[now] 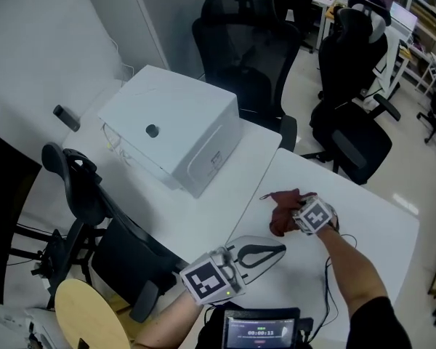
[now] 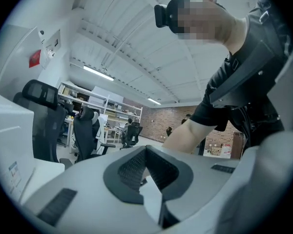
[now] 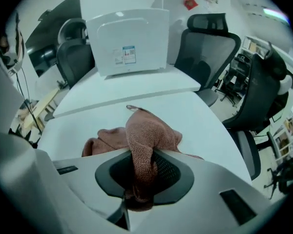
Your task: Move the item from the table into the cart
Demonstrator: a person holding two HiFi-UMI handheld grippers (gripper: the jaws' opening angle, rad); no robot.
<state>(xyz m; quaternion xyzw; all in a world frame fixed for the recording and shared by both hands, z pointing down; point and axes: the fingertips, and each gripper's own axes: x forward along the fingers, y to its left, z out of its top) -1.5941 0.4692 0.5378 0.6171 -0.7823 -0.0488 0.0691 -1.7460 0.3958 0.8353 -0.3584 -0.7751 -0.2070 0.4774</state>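
Note:
A crumpled red-brown cloth (image 1: pixel 282 208) lies on the white table (image 1: pixel 370 231), near its middle. My right gripper (image 1: pixel 296 221) is down at the cloth's right side. In the right gripper view a fold of the cloth (image 3: pixel 145 145) runs up between the dark pads (image 3: pixel 173 172), and the right gripper (image 3: pixel 136 182) is shut on it; the rest of the cloth rests on the table (image 3: pixel 136 99). My left gripper (image 1: pixel 280 251) hovers over the table's near edge, jaws shut with nothing in them. In its own view the left gripper (image 2: pixel 145 152) points up towards the ceiling and a person's arm.
A white box (image 1: pixel 174 126) stands on the adjoining table at the left, also ahead of the right gripper as the white box (image 3: pixel 129 40). Black office chairs (image 1: pixel 243 42) (image 1: pixel 352 122) stand behind the tables, another chair (image 1: pixel 80 187) at the left. A round wooden board (image 1: pixel 87 315) is at the lower left.

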